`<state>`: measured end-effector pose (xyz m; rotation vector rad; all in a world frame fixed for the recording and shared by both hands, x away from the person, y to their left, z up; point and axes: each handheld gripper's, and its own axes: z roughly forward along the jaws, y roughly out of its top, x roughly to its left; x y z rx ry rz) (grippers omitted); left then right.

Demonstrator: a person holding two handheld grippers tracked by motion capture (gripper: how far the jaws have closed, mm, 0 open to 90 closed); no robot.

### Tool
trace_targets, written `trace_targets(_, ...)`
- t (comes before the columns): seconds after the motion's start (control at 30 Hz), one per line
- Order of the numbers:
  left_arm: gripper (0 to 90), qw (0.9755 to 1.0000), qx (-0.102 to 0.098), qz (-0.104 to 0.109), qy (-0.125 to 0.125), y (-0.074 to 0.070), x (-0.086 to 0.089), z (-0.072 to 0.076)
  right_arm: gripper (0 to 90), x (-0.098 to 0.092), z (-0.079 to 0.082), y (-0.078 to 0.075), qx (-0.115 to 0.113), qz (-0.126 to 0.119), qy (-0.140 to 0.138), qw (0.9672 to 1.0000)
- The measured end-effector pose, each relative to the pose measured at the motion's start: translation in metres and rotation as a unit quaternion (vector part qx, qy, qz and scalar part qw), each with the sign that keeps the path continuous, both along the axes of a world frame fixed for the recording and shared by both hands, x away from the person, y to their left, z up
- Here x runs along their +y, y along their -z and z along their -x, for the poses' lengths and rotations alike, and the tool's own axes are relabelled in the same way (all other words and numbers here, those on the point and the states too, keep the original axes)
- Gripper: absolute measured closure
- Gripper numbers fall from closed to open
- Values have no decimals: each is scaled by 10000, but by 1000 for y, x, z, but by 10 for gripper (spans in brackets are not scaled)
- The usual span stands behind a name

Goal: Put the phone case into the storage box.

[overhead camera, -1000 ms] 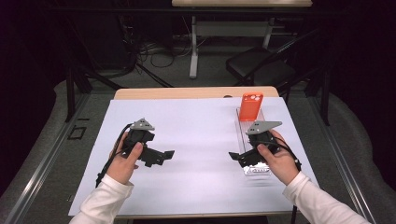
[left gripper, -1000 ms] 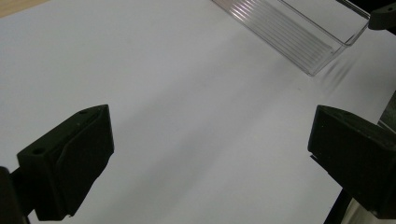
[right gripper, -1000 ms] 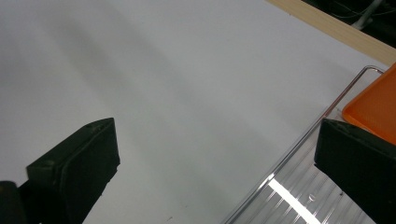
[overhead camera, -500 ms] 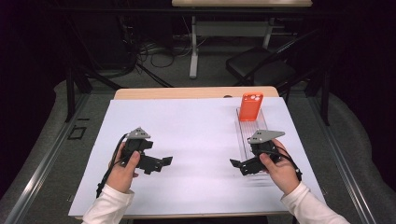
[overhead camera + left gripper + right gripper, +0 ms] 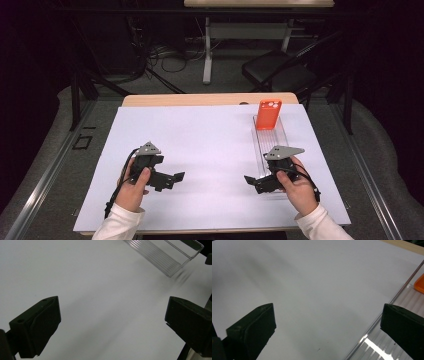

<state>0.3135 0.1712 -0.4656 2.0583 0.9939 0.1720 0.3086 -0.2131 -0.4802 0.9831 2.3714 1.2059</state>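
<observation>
Trouble from here would most likely come at the clear ribbed plastic tray (image 5: 271, 145), which is light and unfixed on the white paper sheet (image 5: 210, 145) covering the wooden table (image 5: 200, 99). The right gripper (image 5: 248, 179) sits at the tray's near end, by the person's right hand (image 5: 295, 187), jaws spread wide with nothing between them; a sideways nudge could, I judge, skid the tray and topple the orange phone case (image 5: 269, 114). That case stands upright at the tray's far end, leaning slightly, well apart from both grippers, so it looks easy to tip. The left gripper (image 5: 178, 176), also wide open and empty, lies low over bare paper, near the left hand (image 5: 134, 186).

Count: one tray, one orange case, two grippers, one paper sheet, one table, one black chair (image 5: 280, 70) behind.
</observation>
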Motion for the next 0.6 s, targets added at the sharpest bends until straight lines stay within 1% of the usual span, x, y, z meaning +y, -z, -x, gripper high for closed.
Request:
trace_targets(0.1, 4, 10000, 25, -29, 17, 1, 0, 0, 0, 0, 1, 3, -4, -79, 30, 10000)
trace_targets(0.13, 4, 10000, 38, -1, -7, 2, 0, 1, 0, 0, 2, 4, -14, -40, 36, 10000)
trace_targets(0.23, 5, 10000, 31, -29, 5, 2, 1, 2, 0, 2, 4, 6, -62, 36, 49, 10000)
trace_targets(0.3, 5, 10000, 23, -1, -2, 3, 1, 2, 0, 3, 5, 7, -63, 34, 26, 10000)
trace_targets(0.37, 5, 10000, 4, -39, 24, 4, 2, 2, 0, 3, 5, 8, -77, 43, 43, 10000)
trace_targets(0.43, 5, 10000, 8, -5, -8, 4, 2, 2, 0, 4, 6, 9, -71, 13, 33, 10000)
trace_targets(0.53, 4, 10000, -11, 6, 5, 6, 3, 2, 0, 5, 8, 10, -147, 60, 29, 9999)
trace_targets(0.6, 5, 10000, 2, 6, 15, 6, 4, 3, 0, 5, 10, 10, -157, 73, 19, 9998)
